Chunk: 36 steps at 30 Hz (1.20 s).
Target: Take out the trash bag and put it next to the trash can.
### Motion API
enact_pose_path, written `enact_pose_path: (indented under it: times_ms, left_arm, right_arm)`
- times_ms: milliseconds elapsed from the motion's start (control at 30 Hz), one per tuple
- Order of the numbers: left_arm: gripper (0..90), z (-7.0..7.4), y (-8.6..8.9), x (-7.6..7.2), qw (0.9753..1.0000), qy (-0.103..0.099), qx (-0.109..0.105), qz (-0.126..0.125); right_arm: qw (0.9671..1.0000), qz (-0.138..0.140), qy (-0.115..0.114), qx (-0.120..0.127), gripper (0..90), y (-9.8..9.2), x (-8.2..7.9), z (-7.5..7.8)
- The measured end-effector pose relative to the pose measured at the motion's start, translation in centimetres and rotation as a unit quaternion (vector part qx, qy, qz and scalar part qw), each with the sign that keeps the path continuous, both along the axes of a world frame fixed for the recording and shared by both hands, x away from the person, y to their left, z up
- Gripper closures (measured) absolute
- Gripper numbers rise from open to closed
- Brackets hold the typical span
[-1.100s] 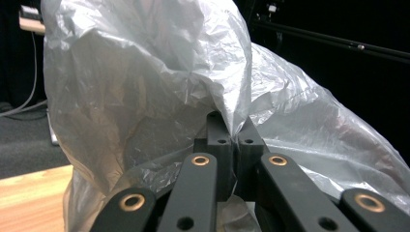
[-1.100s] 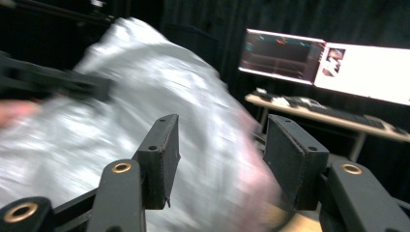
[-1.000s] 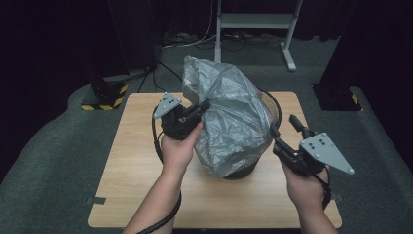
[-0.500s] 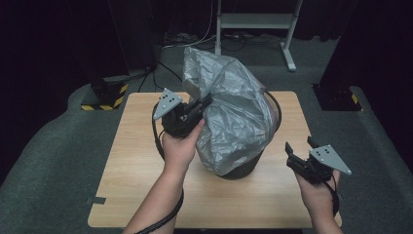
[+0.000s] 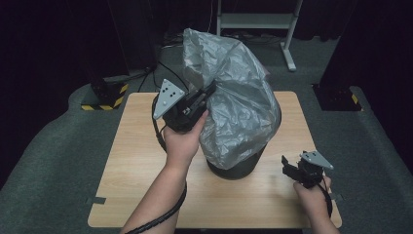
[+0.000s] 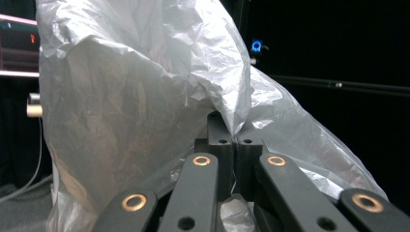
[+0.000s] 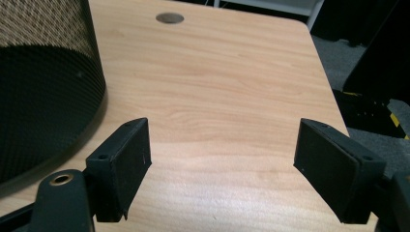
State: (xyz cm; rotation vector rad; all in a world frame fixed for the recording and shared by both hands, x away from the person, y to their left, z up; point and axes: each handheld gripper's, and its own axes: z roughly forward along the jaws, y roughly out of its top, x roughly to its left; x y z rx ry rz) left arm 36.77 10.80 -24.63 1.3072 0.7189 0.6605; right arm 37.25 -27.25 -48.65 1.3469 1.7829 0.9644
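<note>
While the table (image 5: 146, 161) bears the mesh bin (image 5: 238, 168) at its middle, the grey bag (image 5: 234, 97) drapes over it; the left gripper (image 5: 207, 95), clamped on a fold, should pull steadily, and the right gripper (image 5: 291, 168), jaws apart nearby, could brace the bin.

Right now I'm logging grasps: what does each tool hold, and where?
Left tool pinches a fold of the bag on its near side; right tool holds nothing.
</note>
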Motion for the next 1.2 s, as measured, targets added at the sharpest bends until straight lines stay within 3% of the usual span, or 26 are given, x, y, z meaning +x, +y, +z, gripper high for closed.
enact_pose_path:
  times_ms: [133, 200, 433, 567, 833, 1000, 1200]
  left_arm:
    - [89.0, 0.6, 0.0, -0.1, 0.9999, -0.012, 0.004, -0.002]
    - [89.0, 1.2, -0.1, -0.3, 0.9996, -0.028, 0.006, -0.001]
    - [89.0, 2.8, 0.3, -0.9, 0.9983, -0.057, 0.002, 0.009]
    - [89.0, 3.7, 2.3, -2.1, 0.997, -0.071, -0.016, 0.026]
    - [89.0, 4.7, 5.9, -4.1, 0.9944, -0.085, -0.022, 0.059]
    - [89.0, 4.7, 7.5, -4.9, 0.9933, -0.087, -0.021, 0.073]
    - [89.0, 4.0, 10.1, -6.6, 0.9916, -0.082, -0.023, 0.097]
  right_arm:
    - [0.9999, 0.007, 0.006, -0.008, 19.9, -0.1, 0.0, -0.5]
    - [0.9997, 0.008, 0.009, -0.02, 19.5, -0.1, 0.0, -0.9]
    - [0.9998, 0.006, 0.009, -0.017, 19.2, -0.3, -0.2, -0.9]
    - [0.9998, 0.008, 0.006, -0.016, 19.1, -0.3, -0.2, -0.9]
    - [0.9996, 0.014, 0.018, -0.018, 19.3, -0.3, 0.0, -1.2]
    - [0.9997, 0.011, 0.018, -0.014, 19.2, 0.0, 0.1, -1.2]
    - [0.9989, 0.025, 0.025, -0.029, 19.3, 0.5, 0.4, -1.7]
